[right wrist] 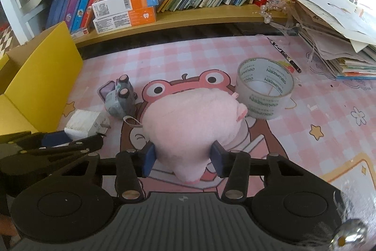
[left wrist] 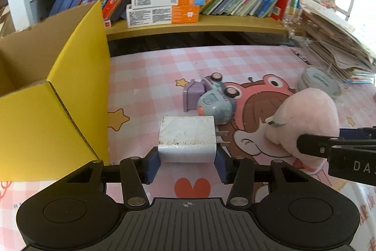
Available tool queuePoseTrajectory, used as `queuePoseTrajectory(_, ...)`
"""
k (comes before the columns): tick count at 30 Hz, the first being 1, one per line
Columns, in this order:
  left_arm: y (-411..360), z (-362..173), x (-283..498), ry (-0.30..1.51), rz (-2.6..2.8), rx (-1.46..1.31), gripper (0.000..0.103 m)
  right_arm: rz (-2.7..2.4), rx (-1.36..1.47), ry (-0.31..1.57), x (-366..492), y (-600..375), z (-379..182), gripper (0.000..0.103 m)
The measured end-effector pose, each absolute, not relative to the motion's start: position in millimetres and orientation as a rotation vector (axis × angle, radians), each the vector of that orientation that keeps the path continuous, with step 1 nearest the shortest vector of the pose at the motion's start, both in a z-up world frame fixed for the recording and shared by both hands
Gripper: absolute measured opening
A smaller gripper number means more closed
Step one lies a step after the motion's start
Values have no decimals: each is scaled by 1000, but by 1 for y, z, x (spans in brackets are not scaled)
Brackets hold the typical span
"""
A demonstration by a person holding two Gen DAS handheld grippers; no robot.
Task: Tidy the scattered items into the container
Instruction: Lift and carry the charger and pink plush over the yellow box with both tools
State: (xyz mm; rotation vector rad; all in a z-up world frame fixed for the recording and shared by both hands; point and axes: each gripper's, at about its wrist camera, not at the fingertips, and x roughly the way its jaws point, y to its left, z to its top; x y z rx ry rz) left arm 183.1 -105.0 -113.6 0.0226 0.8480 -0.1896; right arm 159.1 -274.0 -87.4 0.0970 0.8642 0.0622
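Note:
My left gripper (left wrist: 187, 164) is shut on a white charger plug (left wrist: 187, 140), its prongs pointing right; the plug also shows in the right wrist view (right wrist: 85, 125). My right gripper (right wrist: 183, 160) is shut on a pink plush toy (right wrist: 190, 119), seen at the right of the left wrist view (left wrist: 310, 119). The yellow cardboard box (left wrist: 77, 86) stands open at the left, close beside the left gripper; it also shows in the right wrist view (right wrist: 44, 77). A grey toy car (left wrist: 215, 99) lies on its side against a purple block (left wrist: 193, 95).
A roll of clear tape (right wrist: 265, 88) and a black pen (right wrist: 285, 55) lie on the pink checked mat (right wrist: 329, 109) at the right. A wooden shelf edge (right wrist: 188, 15) with books and orange-white boxes (right wrist: 124, 8) runs along the back. A paper stack (right wrist: 333, 34) sits far right.

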Motion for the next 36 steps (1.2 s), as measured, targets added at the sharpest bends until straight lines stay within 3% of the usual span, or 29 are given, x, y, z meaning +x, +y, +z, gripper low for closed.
queuePoseTrajectory(36,-47,-24,80,712,-387,22,47,46,167,804,37,-252,-22,39)
